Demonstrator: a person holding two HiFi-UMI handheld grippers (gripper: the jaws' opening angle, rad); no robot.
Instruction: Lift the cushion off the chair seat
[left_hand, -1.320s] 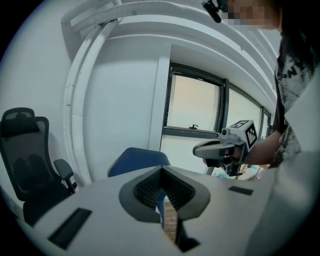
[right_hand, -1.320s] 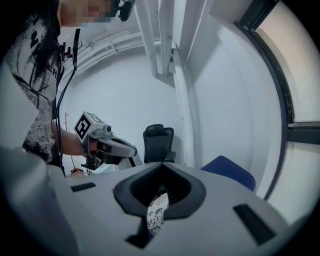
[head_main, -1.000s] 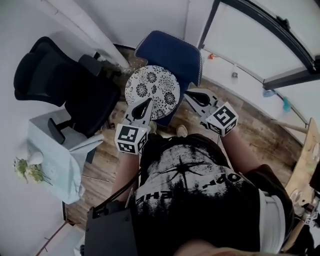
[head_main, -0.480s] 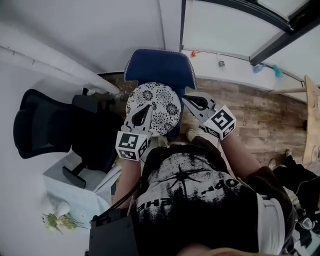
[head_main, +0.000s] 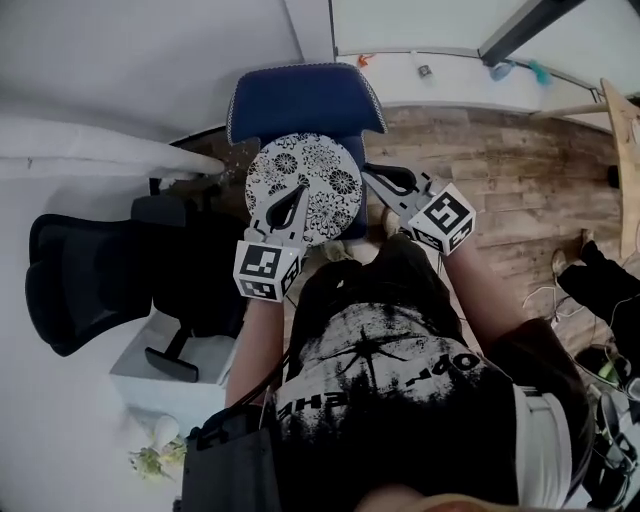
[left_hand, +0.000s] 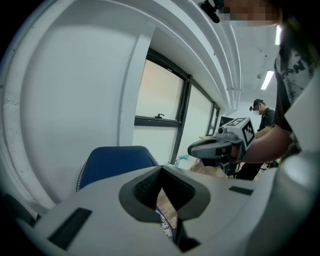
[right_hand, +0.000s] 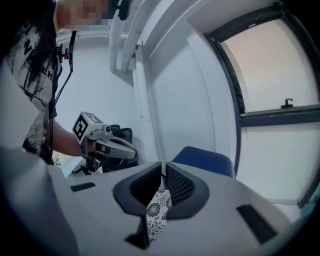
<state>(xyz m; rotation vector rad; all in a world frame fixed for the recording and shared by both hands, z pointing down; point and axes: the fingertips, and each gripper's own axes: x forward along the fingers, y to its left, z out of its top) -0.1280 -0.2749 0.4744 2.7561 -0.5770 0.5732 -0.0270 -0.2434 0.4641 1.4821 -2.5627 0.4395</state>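
A round cushion (head_main: 308, 180) with a black-and-white flower print hangs between my two grippers, over the seat of the blue chair (head_main: 300, 100). My left gripper (head_main: 299, 191) is shut on the cushion's near left part. In the left gripper view the jaws (left_hand: 160, 171) are closed, with a strip of the printed cloth (left_hand: 164, 224) showing under them. My right gripper (head_main: 369, 173) is shut on the cushion's right edge. In the right gripper view the flowered cloth (right_hand: 158, 209) is pinched between the closed jaws (right_hand: 162, 176). The chair seat is hidden under the cushion.
A black office chair (head_main: 95, 270) stands at the left, close to the blue chair. A white table (head_main: 175, 375) with flowers (head_main: 150, 460) is at the lower left. A white pipe (head_main: 100, 160) runs along the wall. Wooden floor (head_main: 500, 180) lies to the right.
Both grippers still hold the cushion and have sunk and tilted a little over the blue chair. The head view has swung, so the black chair now lies lower left.
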